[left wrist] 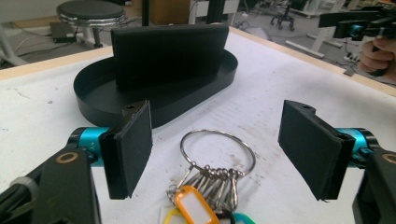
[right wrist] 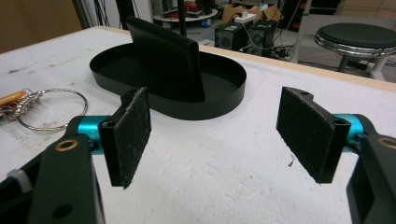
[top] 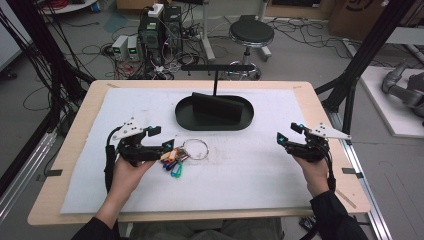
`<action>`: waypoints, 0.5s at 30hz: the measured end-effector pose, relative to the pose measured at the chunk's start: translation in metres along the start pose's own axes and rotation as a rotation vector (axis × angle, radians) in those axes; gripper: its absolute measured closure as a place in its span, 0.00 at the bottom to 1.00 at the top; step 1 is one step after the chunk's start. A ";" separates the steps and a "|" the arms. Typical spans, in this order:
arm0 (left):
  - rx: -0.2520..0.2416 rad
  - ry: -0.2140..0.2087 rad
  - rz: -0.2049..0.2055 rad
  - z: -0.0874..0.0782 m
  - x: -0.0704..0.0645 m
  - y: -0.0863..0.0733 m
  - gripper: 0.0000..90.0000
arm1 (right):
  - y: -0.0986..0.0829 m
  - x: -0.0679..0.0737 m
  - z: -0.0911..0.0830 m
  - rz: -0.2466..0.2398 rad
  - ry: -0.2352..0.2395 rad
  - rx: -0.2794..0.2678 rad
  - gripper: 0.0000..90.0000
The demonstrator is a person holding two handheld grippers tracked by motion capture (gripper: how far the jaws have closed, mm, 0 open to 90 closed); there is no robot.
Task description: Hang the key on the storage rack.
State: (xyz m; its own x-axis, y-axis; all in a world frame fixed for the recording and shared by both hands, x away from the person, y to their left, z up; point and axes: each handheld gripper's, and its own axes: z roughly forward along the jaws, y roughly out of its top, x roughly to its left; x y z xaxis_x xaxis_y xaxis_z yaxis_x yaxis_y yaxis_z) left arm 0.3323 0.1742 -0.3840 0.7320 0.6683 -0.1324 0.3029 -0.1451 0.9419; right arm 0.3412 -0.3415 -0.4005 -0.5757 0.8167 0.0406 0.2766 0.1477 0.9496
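left gripper (top: pixel 161 137): jaws wide apart, low over the mat, straddling the key bunch without touching it
key bunch (left wrist: pixel 205 186): flat on the white mat (top: pixel 250 175), big ring toward the tray, coloured tags nearest the hand
right gripper (top: pixel 289 132): jaws apart, holding nothing, well right of the keys
black oval tray (top: pixel 215 120): just beyond the ring, upright black block inside
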 end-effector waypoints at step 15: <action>0.105 0.017 -0.103 0.048 0.017 0.004 0.43 | 0.000 0.002 0.001 -0.015 -0.005 0.008 0.30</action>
State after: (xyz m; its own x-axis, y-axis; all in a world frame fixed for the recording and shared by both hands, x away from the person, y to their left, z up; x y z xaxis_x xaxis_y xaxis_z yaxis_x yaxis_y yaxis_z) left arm 0.3750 0.1499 -0.3974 0.6832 0.6961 -0.2209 0.4388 -0.1495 0.8861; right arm 0.3412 -0.3394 -0.4008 -0.5763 0.8169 0.0249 0.2743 0.1647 0.9475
